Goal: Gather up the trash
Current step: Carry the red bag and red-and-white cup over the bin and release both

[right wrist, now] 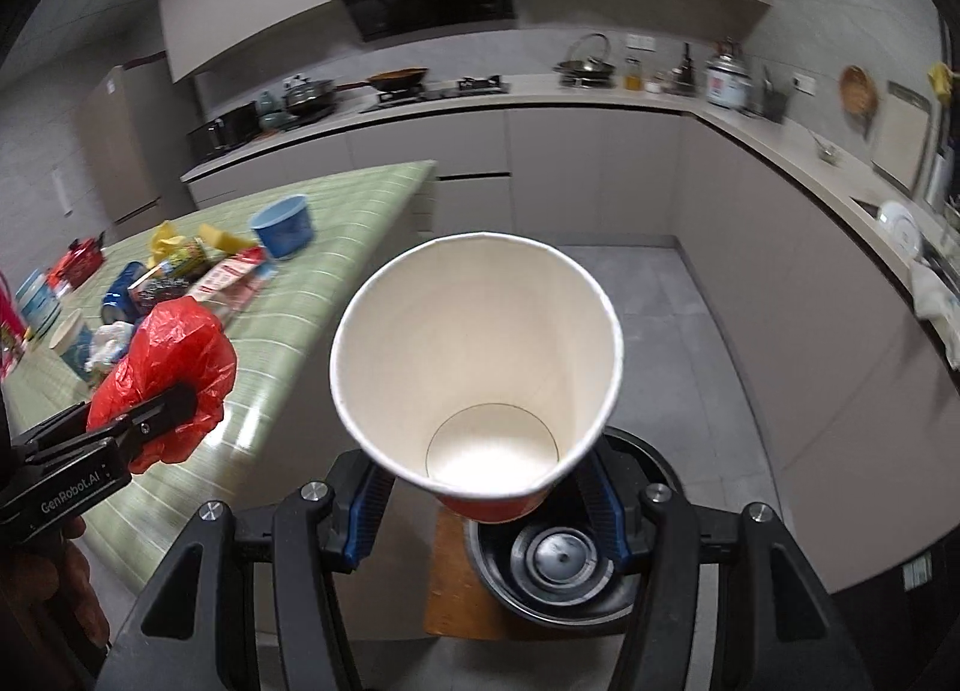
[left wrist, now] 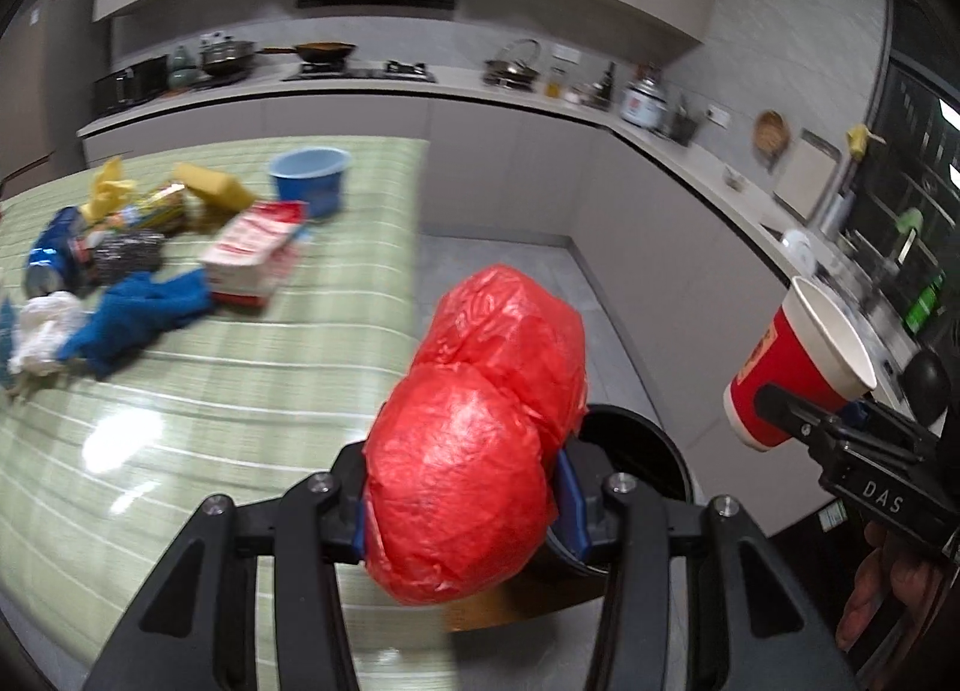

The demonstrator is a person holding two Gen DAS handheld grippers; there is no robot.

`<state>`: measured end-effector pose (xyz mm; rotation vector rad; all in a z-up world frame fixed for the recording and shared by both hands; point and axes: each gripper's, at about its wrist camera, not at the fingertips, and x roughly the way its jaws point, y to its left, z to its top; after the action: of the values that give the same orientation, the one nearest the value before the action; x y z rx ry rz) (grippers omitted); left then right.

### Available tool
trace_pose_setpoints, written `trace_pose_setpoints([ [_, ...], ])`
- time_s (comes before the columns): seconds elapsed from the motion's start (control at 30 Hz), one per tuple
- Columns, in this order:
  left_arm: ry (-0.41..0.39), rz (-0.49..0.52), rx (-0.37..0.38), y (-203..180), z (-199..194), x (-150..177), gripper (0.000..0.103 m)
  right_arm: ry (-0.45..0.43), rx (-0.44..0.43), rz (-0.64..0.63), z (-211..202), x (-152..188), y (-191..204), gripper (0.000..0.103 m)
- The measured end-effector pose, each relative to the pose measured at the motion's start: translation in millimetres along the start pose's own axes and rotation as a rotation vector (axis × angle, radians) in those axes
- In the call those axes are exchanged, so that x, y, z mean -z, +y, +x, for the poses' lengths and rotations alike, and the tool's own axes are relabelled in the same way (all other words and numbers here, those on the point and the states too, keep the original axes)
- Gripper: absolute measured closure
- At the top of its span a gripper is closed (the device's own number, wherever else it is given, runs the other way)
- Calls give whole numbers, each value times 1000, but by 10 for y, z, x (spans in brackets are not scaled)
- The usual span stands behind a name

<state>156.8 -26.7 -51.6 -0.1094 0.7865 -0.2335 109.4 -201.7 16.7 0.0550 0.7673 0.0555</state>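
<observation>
Red plastic fills your left hand-held gripper point(left wrist: 462, 517): its blue pads are clamped on a crumpled red bag point(left wrist: 480, 439), which bulges up between the fingers and hangs over the near edge of the desk point(left wrist: 210, 451), close to the black trash bin point(left wrist: 648, 451) that peeks out from behind it. Your right hand-held gripper point(right wrist: 486, 505) is clenched on the base of a red paper cup point(right wrist: 480, 367), mouth tilted toward the camera and empty inside, and the bin point(right wrist: 558, 565) sits on the floor directly beneath it, open, with nothing visible in its dark bottom from here. So both pieces are lifted and carried off the desk but neither is dropped yet; judging by that, you are at the delivery step of this load, and the collecting as a whole looks far from finished. Left behind on the green striped cloth you have a pile: a blue rag point(left wrist: 138, 313), a red-and-white carton point(left wrist: 255, 253), a crushed blue can point(left wrist: 51, 259), a yellow sponge point(left wrist: 213, 187), a white wad point(left wrist: 42, 331) and a blue bowl point(left wrist: 312, 178), which may not be trash at all. Expect several more trips after you let these two go over the bin.
</observation>
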Motion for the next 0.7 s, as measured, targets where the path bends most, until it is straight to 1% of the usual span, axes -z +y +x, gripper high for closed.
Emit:
trace_pose_setpoints([
  [0.23,50,46,48,-531,288,117,55,46,35,24,80,232,-481,44],
  [0.4,79,69,58,-832,483,202,55,80,45,32,206,348,-718,44],
  [0.53,109,78,56,-933,645,276,55,109,45,33,356,428,-900,44],
  [0.7,158,79,54,-1042,908,371,55,167,31,0,650,564,-999,44],
])
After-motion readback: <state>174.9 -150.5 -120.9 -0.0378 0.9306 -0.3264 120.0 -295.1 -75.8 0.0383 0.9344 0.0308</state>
